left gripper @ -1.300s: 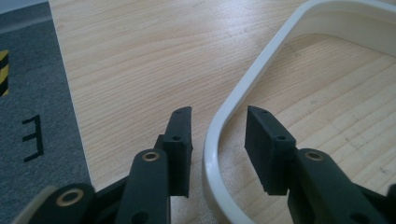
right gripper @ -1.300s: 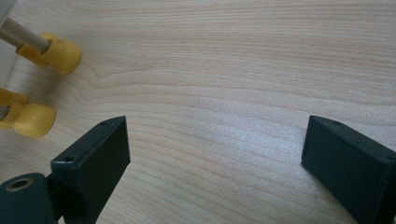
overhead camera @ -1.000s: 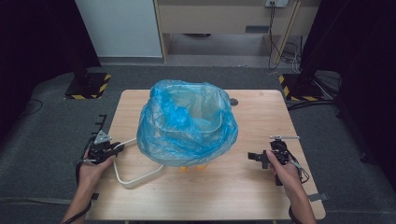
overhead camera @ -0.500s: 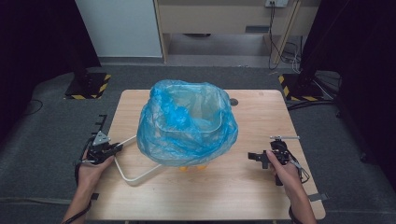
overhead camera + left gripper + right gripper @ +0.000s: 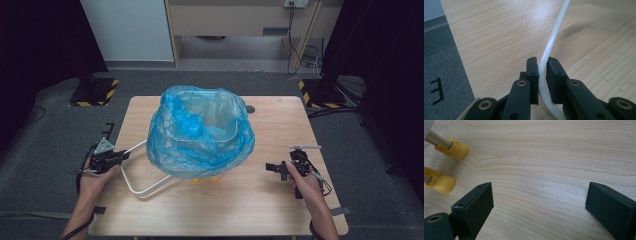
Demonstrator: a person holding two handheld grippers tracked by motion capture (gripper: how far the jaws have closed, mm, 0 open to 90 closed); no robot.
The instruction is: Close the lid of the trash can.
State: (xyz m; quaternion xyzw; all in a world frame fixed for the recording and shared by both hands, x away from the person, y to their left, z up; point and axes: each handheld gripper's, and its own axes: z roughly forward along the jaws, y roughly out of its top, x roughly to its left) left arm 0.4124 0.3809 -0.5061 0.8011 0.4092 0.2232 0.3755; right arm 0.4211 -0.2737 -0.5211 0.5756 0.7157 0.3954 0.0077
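A crumpled blue plastic bag point(image 5: 200, 132) is draped over a pale container in the middle of the wooden table point(image 5: 280, 115). A white bent bar point(image 5: 135, 147) runs out from under the bag toward the table's left side. My left gripper point(image 5: 125, 155) is shut on this bar; in the left gripper view the white bar point(image 5: 549, 47) passes between the pads of the left gripper point(image 5: 542, 62), which squeeze it. My right gripper point(image 5: 272, 167) rests low over the table to the right of the bag. The right gripper point(image 5: 539, 192) stands open with bare wood between its jaws.
Two yellow feet point(image 5: 456, 147) on pale legs rest on the wood at the far left of the right gripper view, and yellow feet point(image 5: 197, 180) peek out under the bag's near edge. A dark round spot point(image 5: 250, 109) lies behind the bag. Grey floor surrounds the table.
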